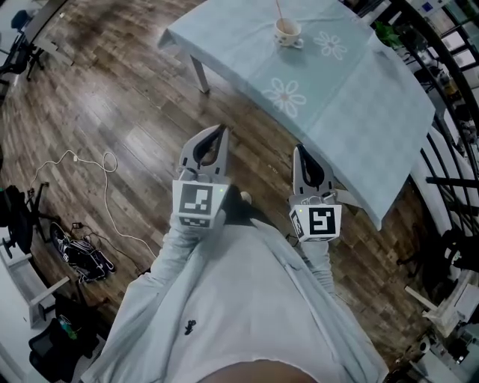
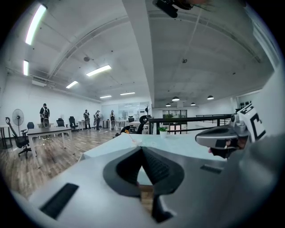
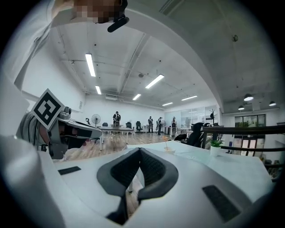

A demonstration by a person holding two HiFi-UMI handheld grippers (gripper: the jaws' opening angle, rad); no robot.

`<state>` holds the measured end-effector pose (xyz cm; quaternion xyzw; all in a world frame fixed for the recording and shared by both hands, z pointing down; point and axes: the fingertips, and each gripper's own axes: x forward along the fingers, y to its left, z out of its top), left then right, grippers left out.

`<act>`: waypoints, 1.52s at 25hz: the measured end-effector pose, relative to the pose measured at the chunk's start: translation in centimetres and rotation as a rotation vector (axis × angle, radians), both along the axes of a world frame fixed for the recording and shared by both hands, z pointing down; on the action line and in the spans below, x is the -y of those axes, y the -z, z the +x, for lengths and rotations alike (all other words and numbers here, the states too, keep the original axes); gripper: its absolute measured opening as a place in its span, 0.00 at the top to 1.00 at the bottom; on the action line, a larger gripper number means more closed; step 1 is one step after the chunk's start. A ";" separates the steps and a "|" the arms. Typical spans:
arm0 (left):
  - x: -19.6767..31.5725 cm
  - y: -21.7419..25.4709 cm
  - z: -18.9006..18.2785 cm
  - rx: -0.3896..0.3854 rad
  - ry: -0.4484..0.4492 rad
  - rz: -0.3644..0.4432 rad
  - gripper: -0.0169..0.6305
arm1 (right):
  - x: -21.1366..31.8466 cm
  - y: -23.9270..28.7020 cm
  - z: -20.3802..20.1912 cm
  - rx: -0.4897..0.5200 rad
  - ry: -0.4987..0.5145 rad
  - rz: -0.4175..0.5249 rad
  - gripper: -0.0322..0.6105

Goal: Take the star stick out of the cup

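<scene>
A small white cup point(image 1: 288, 31) stands on the far part of a table point(image 1: 352, 105) covered in pale blue cloth, with a thin stick point(image 1: 281, 11) rising out of it. Both grippers are held close to my body, well short of the table. The left gripper point(image 1: 221, 129) and the right gripper point(image 1: 299, 149) are shut with nothing between their jaws. The left gripper view shows its joined tips point(image 2: 141, 148) aimed toward the distant cup point(image 2: 136, 141). In the right gripper view the cup point(image 3: 170, 150) and stick point(image 3: 165, 141) sit beyond the shut tips point(image 3: 139, 149).
A white cable point(image 1: 90, 168) and dark bags point(image 1: 82, 254) lie on the wooden floor at the left. A black railing point(image 1: 449, 149) runs along the right. A white table leg point(image 1: 200, 75) stands at the near-left corner. Several people stand by desks point(image 2: 46, 130) far off.
</scene>
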<state>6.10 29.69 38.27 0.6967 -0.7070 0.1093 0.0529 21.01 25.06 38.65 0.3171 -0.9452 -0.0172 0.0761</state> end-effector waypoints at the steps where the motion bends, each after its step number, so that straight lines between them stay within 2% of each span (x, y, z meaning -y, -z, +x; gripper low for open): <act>1: 0.1 -0.1 -0.1 0.001 0.006 -0.004 0.95 | 0.2 -0.1 -0.2 -0.002 0.008 -0.002 0.93; 8: 2.1 -0.4 -2.0 0.001 0.028 -0.004 0.95 | 2.4 -0.9 -2.6 -0.007 0.034 -0.021 0.93; 13: 5.9 -0.9 -4.6 -0.004 0.024 0.001 0.95 | 5.9 -1.4 -5.2 -0.006 0.023 -0.031 0.93; 23: 16.4 1.2 -14.3 0.006 -0.015 0.021 0.95 | 16.1 0.4 -14.7 -0.004 -0.014 -0.012 0.93; 31: 22.9 0.8 -19.6 -0.009 -0.119 0.001 0.95 | 21.8 0.3 -19.7 -0.026 -0.108 -0.021 0.93; 35: 24.7 0.1 -20.4 -0.018 -0.179 -0.016 0.95 | 22.8 0.1 -20.2 -0.038 -0.177 -0.035 0.93; 38: 25.5 -0.6 -20.7 -0.044 -0.181 -0.030 0.95 | 23.3 -0.4 -19.8 -0.046 -0.214 -0.050 0.93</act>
